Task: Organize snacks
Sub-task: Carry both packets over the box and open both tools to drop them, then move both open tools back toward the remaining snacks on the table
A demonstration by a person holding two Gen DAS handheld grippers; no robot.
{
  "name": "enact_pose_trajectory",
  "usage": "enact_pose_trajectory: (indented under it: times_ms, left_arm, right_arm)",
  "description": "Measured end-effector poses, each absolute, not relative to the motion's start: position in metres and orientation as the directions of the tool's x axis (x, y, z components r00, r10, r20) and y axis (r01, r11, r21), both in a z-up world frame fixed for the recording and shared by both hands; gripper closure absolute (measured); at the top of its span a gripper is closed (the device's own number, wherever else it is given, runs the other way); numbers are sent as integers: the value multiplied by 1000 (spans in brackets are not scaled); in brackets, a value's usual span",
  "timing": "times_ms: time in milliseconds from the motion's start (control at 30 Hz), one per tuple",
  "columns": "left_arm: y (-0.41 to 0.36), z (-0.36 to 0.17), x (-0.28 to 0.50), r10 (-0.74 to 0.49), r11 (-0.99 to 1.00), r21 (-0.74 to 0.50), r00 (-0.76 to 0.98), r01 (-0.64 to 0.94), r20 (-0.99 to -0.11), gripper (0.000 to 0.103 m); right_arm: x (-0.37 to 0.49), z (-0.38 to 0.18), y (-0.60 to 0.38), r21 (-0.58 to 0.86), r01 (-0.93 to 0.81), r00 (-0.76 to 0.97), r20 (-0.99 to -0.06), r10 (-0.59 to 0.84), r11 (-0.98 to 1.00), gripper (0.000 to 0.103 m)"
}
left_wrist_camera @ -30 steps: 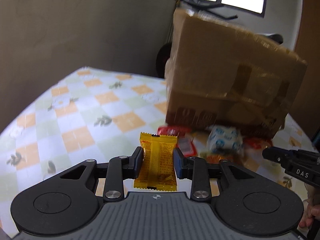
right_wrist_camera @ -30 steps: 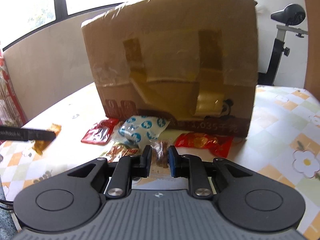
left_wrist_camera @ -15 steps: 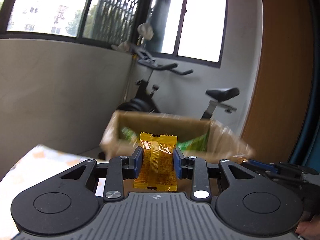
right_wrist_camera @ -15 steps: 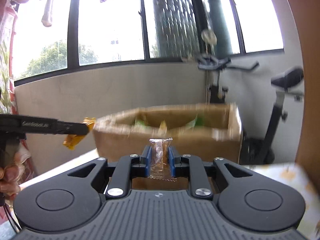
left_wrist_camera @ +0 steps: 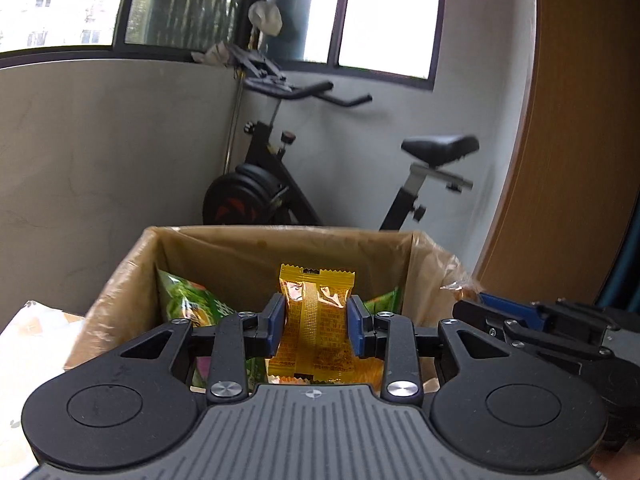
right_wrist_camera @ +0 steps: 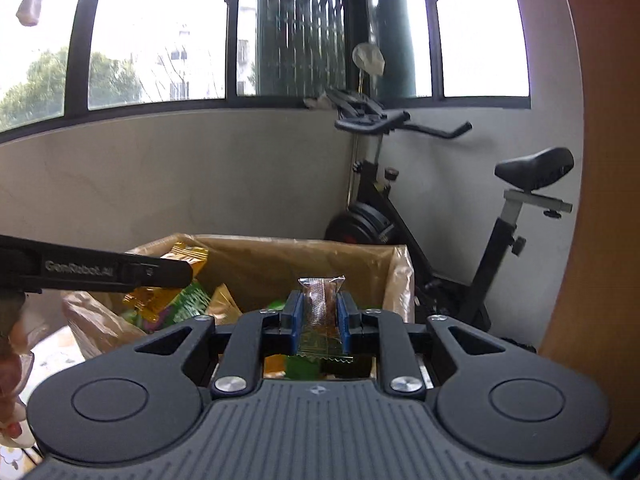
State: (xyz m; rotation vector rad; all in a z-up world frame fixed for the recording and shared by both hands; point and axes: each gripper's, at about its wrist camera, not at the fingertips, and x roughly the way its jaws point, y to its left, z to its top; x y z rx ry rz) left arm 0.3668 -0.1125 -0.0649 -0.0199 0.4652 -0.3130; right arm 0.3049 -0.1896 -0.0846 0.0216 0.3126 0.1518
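Observation:
My left gripper (left_wrist_camera: 316, 326) is shut on a yellow-orange snack packet (left_wrist_camera: 314, 320) and holds it upright over the open cardboard box (left_wrist_camera: 120, 292). The box holds green snack bags (left_wrist_camera: 188, 304). My right gripper (right_wrist_camera: 318, 318) is shut on a small clear-wrapped brown snack (right_wrist_camera: 320, 300) above the same box (right_wrist_camera: 396, 280). In the right wrist view the left gripper (right_wrist_camera: 176, 274) reaches in from the left with the yellow packet (right_wrist_camera: 184, 258). In the left wrist view the right gripper (left_wrist_camera: 500, 312) shows at the right, past the box corner.
An exercise bike (left_wrist_camera: 280, 184) stands behind the box against the grey wall; it also shows in the right wrist view (right_wrist_camera: 400, 216). A brown wooden panel (left_wrist_camera: 580, 140) rises at the right. A bit of the patterned tablecloth (left_wrist_camera: 32, 320) shows at the left.
Both grippers rose from the table with their snacks to the level of the box's open top, then moved in over the opening. The box interior now shows.

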Motion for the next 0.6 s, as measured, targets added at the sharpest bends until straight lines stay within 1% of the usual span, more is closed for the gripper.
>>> enact_pose_trajectory:
  times_ms: [167,233,300,533,600]
  left_arm:
    - [-114,-73,370,-289,954,-64,836,294,-466,66]
    - [-114,-75,369,-281,955,-50,837,292,-469,61]
    - [-110,-74,366,-270,958,-40,840,285,-471,59]
    - [-100,-70,351,-240,964,-16,846,265,-476,59]
    - [-93,-68,344,-245,963,-15,856,267,-456,59]
  right_arm:
    - [304,-91,-192,58,-139,931,-331,150,989,82]
    - [302,-92,-195,61,-140,933,-326,152,988,82]
    - [299,-92,-196,63,-141,935,-321,154,988,82]
    - [285,-87,-193,63,-163,942,-288,174,985,80]
    - [277,-87,-192,64,-175,945,-267,186,982,75]
